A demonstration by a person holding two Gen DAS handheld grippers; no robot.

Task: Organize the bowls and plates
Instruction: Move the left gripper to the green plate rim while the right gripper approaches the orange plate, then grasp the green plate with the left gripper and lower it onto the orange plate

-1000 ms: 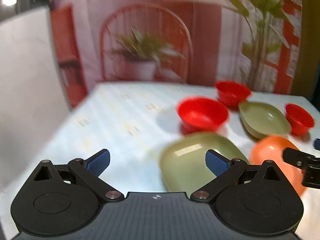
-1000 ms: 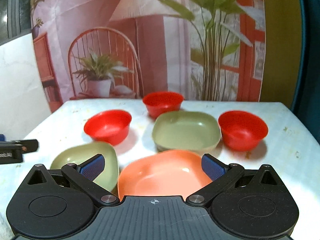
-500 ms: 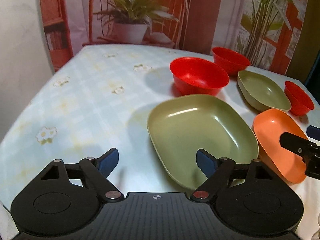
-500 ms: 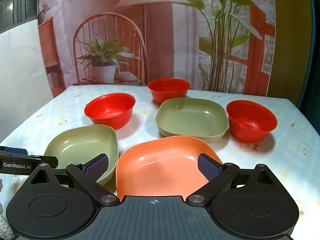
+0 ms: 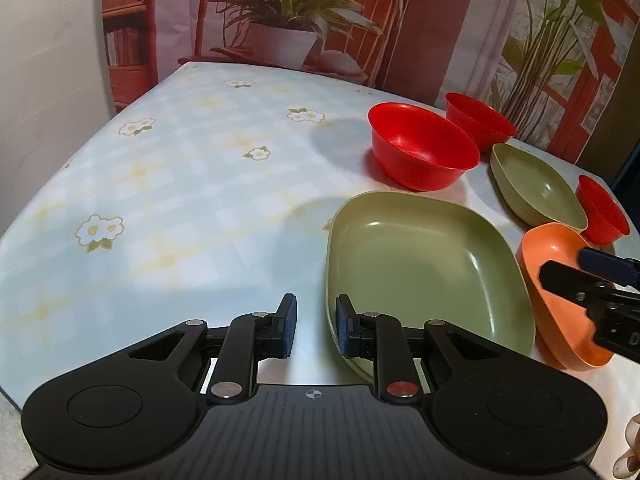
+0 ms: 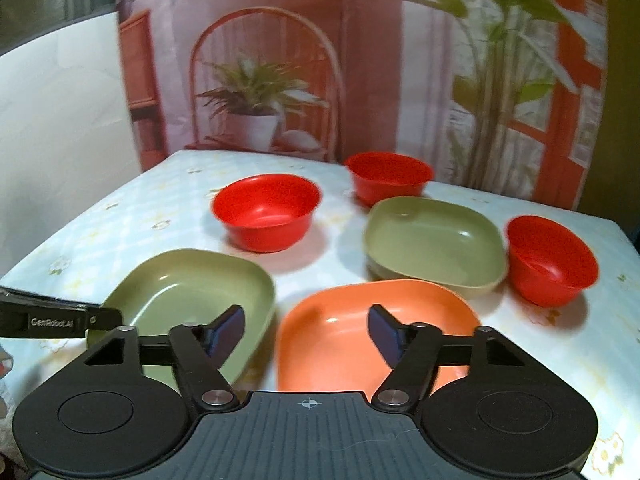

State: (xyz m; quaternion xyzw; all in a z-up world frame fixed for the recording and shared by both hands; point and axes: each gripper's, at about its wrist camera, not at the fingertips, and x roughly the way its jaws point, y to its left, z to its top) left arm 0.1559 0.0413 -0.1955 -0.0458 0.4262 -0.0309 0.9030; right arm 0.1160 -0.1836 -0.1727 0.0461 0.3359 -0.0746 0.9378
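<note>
I am bringing my left gripper (image 5: 312, 326) down at the near rim of the nearer green plate (image 5: 424, 264). Its jaws are closing and nearly pressed together, but nothing is pinched: the rim sits just outside the right pad, at about 2 o'clock from the gap. My right gripper (image 6: 306, 334) is hovering over the near edge of the orange plate (image 6: 372, 336); its jaws are closing from about half spread, with the rim between them and neither pad pressing yet.

I am judging the risk to be on the left: closing beside the rim could shove the green plate toward 3 o'clock into the orange one. On the right, a shallow bite on a thin, sloped rim could slip when lifted.

The second green plate (image 6: 436, 240) and three red bowls (image 6: 266, 210) are sitting toward 12 o'clock, all unstacked. They are resting on a glossy floral tablecloth (image 5: 168, 184), probably slick, before a printed backdrop (image 6: 360, 60) of a chair and plants.
</note>
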